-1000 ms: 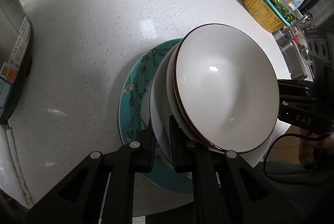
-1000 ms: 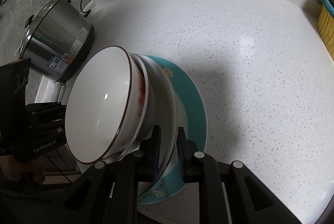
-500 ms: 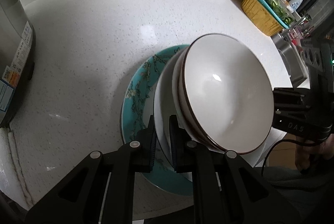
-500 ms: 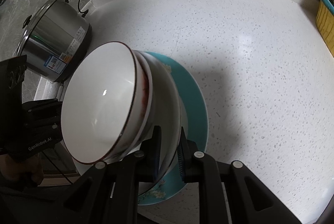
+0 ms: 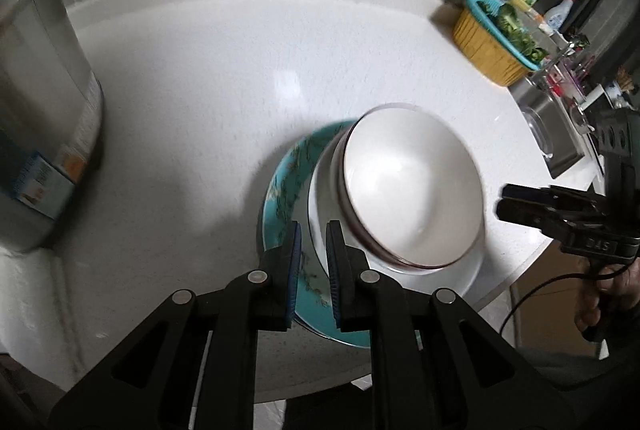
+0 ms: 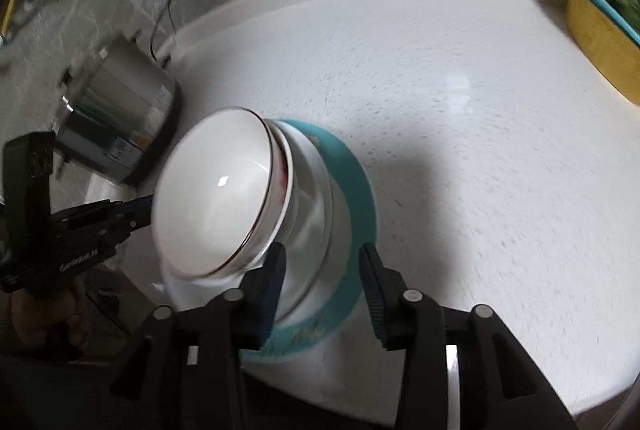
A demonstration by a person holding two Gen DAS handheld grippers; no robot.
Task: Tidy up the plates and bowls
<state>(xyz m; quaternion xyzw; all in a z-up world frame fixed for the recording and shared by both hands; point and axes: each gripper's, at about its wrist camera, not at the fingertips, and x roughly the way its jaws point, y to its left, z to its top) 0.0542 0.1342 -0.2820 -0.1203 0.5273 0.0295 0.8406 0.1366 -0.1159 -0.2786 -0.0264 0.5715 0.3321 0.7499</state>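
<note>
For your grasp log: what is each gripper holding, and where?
Nothing. Left gripper and right gripper have just been opening, the white plate's rim loose between their fingers.

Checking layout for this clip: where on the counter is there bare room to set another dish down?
The white counter is bare between the stacked dishes and the yellow basket, and behind the stack toward the wall. It is tighter between the stack and the steel pot, and at the near edge.

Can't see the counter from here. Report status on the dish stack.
Right gripper fingers just opened, off the stack. Left gripper just opening, fingers clear of white plate. Bowls on teal plate. Nothing in the way.
</note>
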